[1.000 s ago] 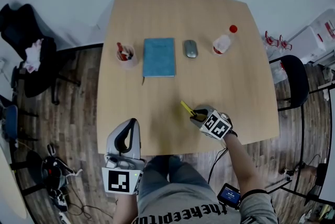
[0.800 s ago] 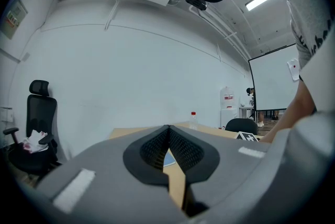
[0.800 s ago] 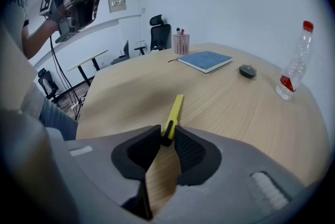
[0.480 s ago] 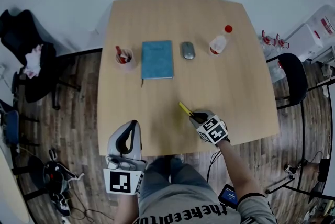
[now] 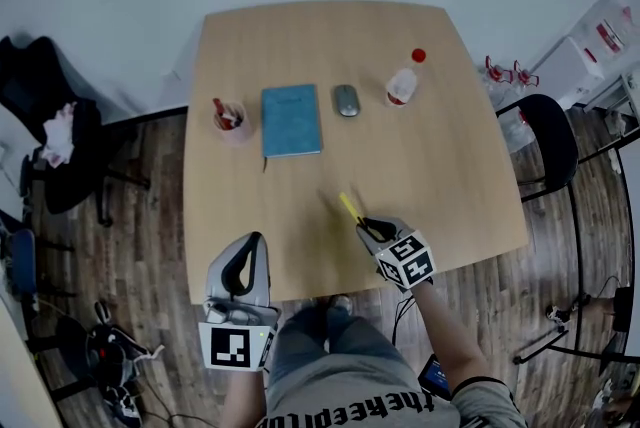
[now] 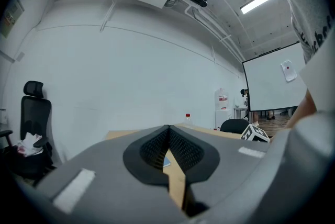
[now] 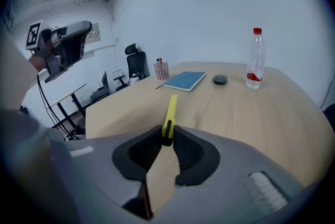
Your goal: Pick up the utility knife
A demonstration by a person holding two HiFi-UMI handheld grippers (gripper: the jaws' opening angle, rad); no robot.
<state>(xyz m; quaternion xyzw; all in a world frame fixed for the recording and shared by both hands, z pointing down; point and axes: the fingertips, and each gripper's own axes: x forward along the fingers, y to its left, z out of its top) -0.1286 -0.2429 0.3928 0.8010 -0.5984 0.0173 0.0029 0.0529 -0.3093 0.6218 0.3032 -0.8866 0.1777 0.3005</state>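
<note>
My right gripper [image 5: 366,226] has clamped the knife [image 5: 349,207] and lifted it off the table [image 5: 450,176] (shadow beneath), tip toward eleven o'clock: pickup looks done. Left gripper [image 5: 250,241] idles at seven, jaws together.

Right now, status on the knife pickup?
Right hand-held gripper shut on knife, seemingly off table. Left hand-held gripper shut, empty. Nothing in the way; book, mouse, bottle far off.
</note>
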